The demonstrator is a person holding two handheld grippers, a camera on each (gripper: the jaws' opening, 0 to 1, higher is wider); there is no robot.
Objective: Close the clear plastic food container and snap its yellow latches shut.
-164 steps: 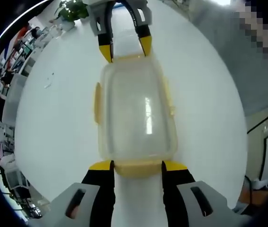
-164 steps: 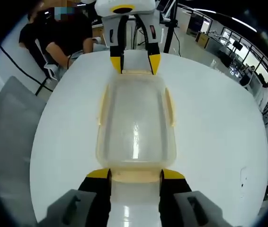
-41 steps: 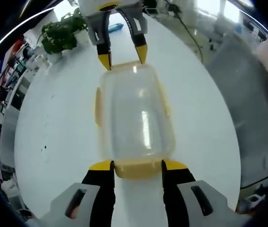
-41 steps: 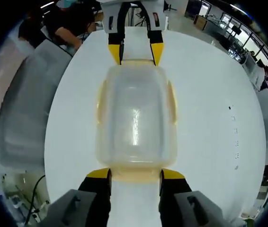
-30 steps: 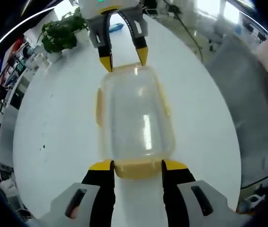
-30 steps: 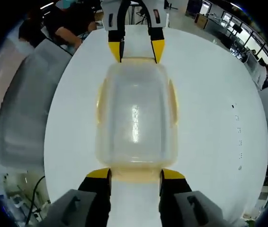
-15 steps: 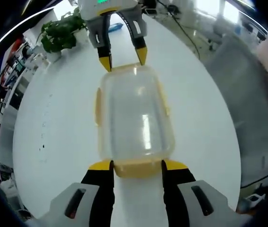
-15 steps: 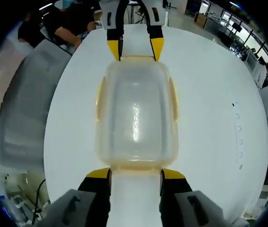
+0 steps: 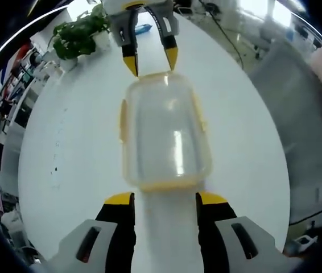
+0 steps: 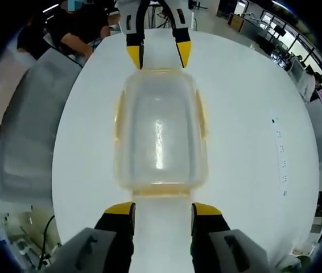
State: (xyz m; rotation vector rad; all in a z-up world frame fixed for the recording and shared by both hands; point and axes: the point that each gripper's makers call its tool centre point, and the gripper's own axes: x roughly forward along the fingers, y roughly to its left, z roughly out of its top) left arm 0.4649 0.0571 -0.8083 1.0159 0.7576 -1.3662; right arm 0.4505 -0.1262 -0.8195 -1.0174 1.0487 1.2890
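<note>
On the white table the lidded container is flanked endwise by both grippers — left gripper and right gripper are held open, empty, just clear. The end latches appear pressed; the long-side latches are judged next — jaws must be re-placed there

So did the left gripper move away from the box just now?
Yes. The left gripper has backed off: its yellow tips were against the near latch of the container, and now bare white table shows between them.

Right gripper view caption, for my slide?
Lidded clear container on white table, between two open tools.
</note>
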